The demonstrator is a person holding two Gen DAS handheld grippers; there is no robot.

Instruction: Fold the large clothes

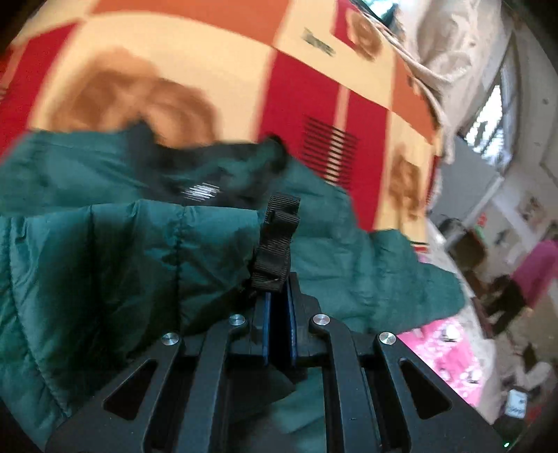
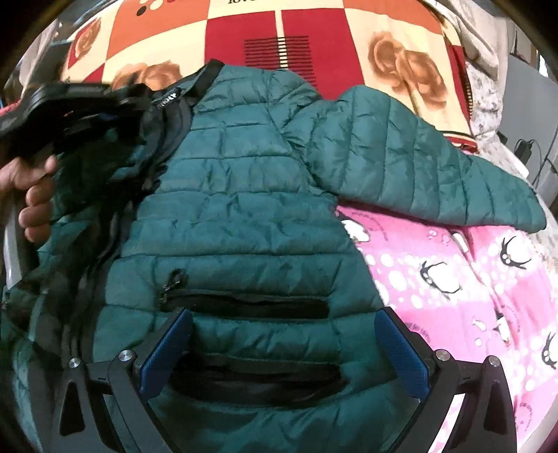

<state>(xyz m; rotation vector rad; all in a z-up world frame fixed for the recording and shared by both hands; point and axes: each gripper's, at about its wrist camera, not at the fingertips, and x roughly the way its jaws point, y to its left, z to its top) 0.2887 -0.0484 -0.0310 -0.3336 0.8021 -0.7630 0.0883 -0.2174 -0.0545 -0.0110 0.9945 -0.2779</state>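
Observation:
A dark green quilted puffer jacket [image 2: 244,195] lies spread on a bed, front up, with one sleeve [image 2: 418,163] stretched to the right. My right gripper [image 2: 284,317] is open, its blue pads [image 2: 167,352] on either side of the jacket's lower front, just below a black pocket zipper [image 2: 244,306]. My left gripper [image 1: 277,296] is shut on a black webbing tab [image 1: 279,244] at the edge of a lifted part of the jacket [image 1: 122,265]. In the right wrist view the left gripper [image 2: 136,101] is near the collar, carrying that part over the jacket's left side.
A red, orange and cream bedspread [image 2: 324,28] with rose prints lies beyond the jacket. A pink penguin blanket [image 2: 470,278] lies to its right. A hand [image 2: 35,195] holds the left gripper. A beige cloth [image 1: 453,45] and room clutter [image 1: 505,278] lie past the bed's right edge.

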